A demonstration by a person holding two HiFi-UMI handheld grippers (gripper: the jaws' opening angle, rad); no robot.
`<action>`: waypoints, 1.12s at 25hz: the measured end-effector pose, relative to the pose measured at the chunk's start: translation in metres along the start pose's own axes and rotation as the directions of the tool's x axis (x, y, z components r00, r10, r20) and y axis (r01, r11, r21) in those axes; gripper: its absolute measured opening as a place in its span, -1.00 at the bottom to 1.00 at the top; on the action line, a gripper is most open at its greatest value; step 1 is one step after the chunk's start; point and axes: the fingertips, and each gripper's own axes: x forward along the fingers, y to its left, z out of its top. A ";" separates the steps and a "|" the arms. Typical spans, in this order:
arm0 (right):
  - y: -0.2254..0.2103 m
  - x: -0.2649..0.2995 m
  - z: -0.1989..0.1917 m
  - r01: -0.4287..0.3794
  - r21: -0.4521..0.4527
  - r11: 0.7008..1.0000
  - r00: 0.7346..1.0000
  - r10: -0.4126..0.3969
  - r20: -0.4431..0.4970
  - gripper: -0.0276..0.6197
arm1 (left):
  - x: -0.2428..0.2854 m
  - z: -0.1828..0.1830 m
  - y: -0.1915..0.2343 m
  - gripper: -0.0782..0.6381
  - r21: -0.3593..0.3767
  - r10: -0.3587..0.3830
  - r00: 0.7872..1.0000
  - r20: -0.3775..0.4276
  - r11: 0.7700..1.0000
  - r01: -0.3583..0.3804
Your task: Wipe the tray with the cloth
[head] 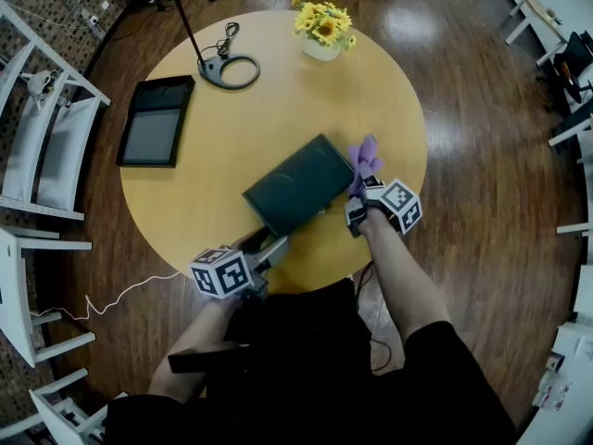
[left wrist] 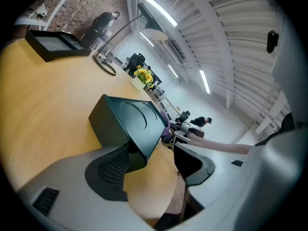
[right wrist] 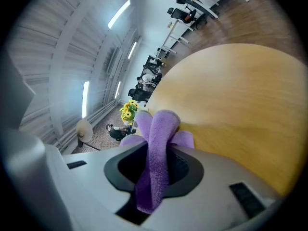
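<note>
A person stands at a round yellow surface (head: pixel 278 109) with a two-jaw tool in each hand.

The left gripper (left wrist: pixel 161 155) has its jaws apart. The dark green tray (left wrist: pixel 130 119) lies on the surface straight ahead of them, turned at an angle. Its near corner sits against the pad of one jaw, and it is hard to tell whether they quite touch. The other jaw stands well clear of the tray, with bare yellow surface showing in the gap.

The right gripper (right wrist: pixel 156 150) has its jaws closed on the purple cloth (right wrist: pixel 156 138). The cloth is pinched between the pads, and a folded bunch of it rises past the jaw tips. In the head view this bunch sits just beside the tray's right-hand corner. From the right gripper view, the cloth blocks the middle of the sight line, and open yellow surface lies beyond it to one side.

Farther ahead of both pairs of jaws, near the far rim, stands a pot of sunflowers (head: pixel 322 26). Off to the left of the left jaws, well apart from the tray, are the ring-shaped foot of a lamp (head: pixel 229 70) and a flat black frame (head: pixel 156 120) with a grey inside. White chairs (head: pixel 37 146) stand on the wooden floor beyond that side.
</note>
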 end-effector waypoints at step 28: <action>0.004 -0.059 -0.104 -0.020 -0.015 1.000 0.990 0.017 -0.143 -0.65 | 0.042 0.073 0.052 0.01 0.313 -0.021 0.995 -0.102 0.948 0.052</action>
